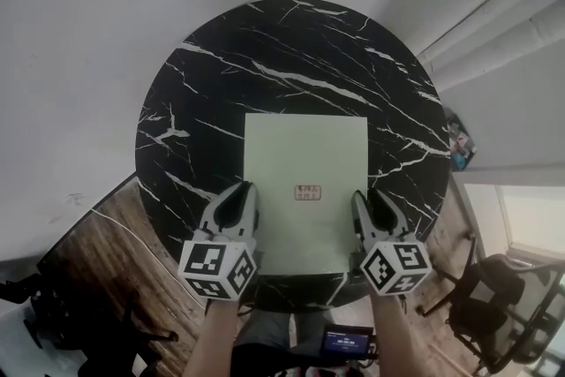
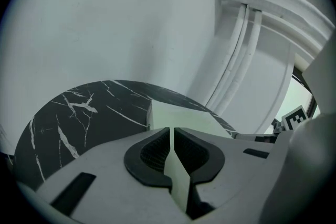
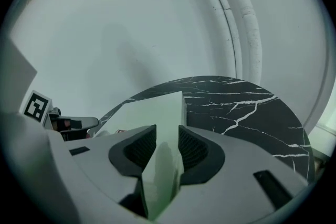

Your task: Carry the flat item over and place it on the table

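Observation:
A pale green flat sheet (image 1: 305, 163) with a small red label lies on the round black marble table (image 1: 291, 49), its near edge toward me. My left gripper (image 1: 240, 194) is at the sheet's near left edge. In the left gripper view its pads (image 2: 157, 149) are shut on the sheet's thin edge (image 2: 178, 118). My right gripper (image 1: 369, 200) is at the near right edge. In the right gripper view the sheet (image 3: 152, 110) lies between its pads (image 3: 191, 147), which stand apart with a gap beside it.
White pipes (image 1: 503, 4) run up the wall at the right. A dark chair (image 1: 503, 296) stands on the floor at the lower right. Wooden floor (image 1: 97, 252) shows at the lower left, and a small screen device (image 1: 344, 338) is just below the table.

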Available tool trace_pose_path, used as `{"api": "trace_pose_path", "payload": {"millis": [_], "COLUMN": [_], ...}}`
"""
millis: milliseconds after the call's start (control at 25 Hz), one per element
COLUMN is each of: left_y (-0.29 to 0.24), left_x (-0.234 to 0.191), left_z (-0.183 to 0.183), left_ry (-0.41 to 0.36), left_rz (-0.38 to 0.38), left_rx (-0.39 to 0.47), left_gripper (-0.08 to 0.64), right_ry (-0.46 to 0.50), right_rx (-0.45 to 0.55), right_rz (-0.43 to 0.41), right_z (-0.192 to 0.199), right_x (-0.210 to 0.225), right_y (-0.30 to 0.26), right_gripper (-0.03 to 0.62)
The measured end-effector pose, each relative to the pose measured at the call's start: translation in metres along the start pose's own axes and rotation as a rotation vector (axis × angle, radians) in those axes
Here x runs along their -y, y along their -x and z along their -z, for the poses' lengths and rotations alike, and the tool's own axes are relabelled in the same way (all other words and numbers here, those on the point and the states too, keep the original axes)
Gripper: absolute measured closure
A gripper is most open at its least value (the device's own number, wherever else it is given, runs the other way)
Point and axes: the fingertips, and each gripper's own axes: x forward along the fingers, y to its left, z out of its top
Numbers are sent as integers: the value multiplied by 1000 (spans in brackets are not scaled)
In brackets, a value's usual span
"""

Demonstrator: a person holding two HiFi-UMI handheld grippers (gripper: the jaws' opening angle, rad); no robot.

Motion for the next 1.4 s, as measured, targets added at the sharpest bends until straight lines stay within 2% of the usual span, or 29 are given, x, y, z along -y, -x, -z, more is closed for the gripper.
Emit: {"api": "trace_pose_path", "payload": {"millis": [120,280,640,880,960,1120,1400], "left_y": [4,9,31,57,67,90,123], "left_x": [1,3,14,26,31,42,66], "left_z": [0,-3,-12,-24,-29,-41,-60], "left_ry": [3,-22,-96,-97,-106,-174,-230], "left_rz": [4,-6,-30,-37,-44,-82,-81], "left_rx": [-3,-7,30,81,107,178,221], "left_gripper": [545,546,548,548,548,548,548], "right_ry": [-13,18,48,64,74,102,134], "right_rx": [13,5,43,83,106,184,262], "right_rz": [-9,-35,-68,-97,-106,-129,-132], "right_z": [-2,0,-13,-27,-34,-52,-79], "right_x": [-3,-9,-15,-23,-28,-37,-51], "right_y": [7,15,36,59,68,87,122], "right_gripper": [529,566,571,571,571,571,571]}}
